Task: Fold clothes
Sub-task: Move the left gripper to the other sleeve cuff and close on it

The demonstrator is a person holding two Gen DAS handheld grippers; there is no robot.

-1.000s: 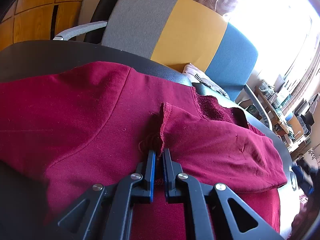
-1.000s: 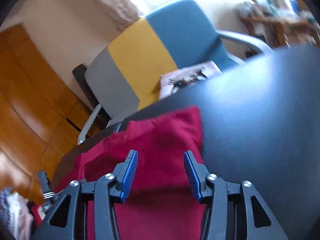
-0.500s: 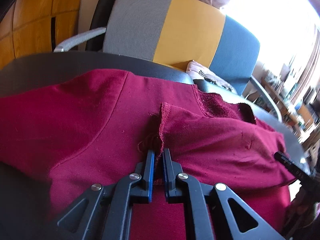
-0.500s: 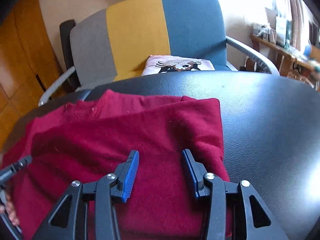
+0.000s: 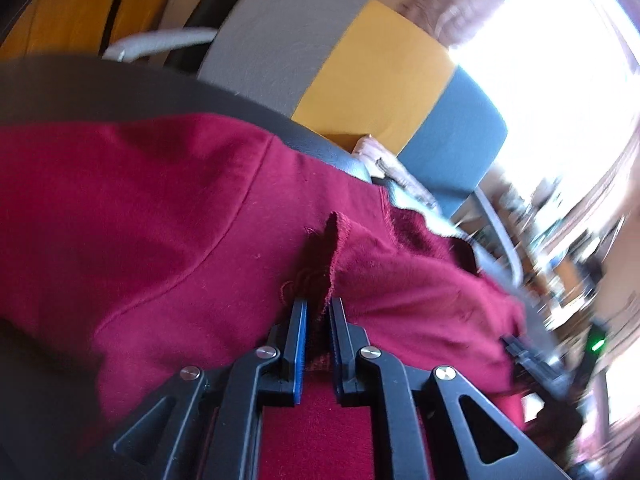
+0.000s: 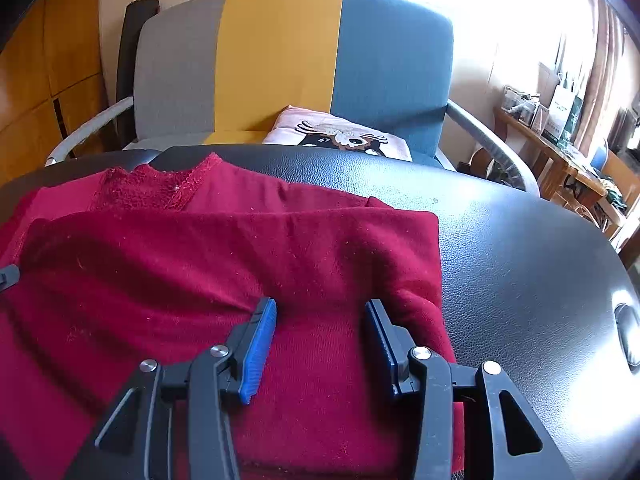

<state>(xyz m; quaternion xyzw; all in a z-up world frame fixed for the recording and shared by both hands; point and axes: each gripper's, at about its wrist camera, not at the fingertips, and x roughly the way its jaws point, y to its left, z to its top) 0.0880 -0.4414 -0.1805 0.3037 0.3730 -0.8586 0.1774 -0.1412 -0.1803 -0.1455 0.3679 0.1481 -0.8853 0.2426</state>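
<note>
- The dark red sweatshirt lies on the black leather-look tabletop, already partly folded: in the right wrist view one side panel is turned over the body, with a straight folded edge along the garment's 3 o'clock side and the fleecy neckline at 11 o'clock.
- The left gripper has its fingers nearly together, clamped on a raised pleat of the sweatshirt with a stitched hem edge standing up at 12 o'clock from the tips.
- The right gripper has its fingers well apart, low over the folded panel and grasping nothing; I cannot tell whether the tips touch the cloth.
- My judgement: the fold is midway. The pinched flap has yet to be laid flat, and a further fold to make a compact bundle seems to remain.
- Against half a second ago, the left view is motion-blurred and tilted, the striped armchair sits more to 1 o'clock, and the pinch on the pleat is unchanged.
- The right gripper's opening matches that earlier frame, and it looks at the folded panel from much the same spot; a second ago it saw only a corner of the cloth.
- A folded pale printed garment lies on the armchair seat at 12 o'clock, apart from the tabletop.
</note>
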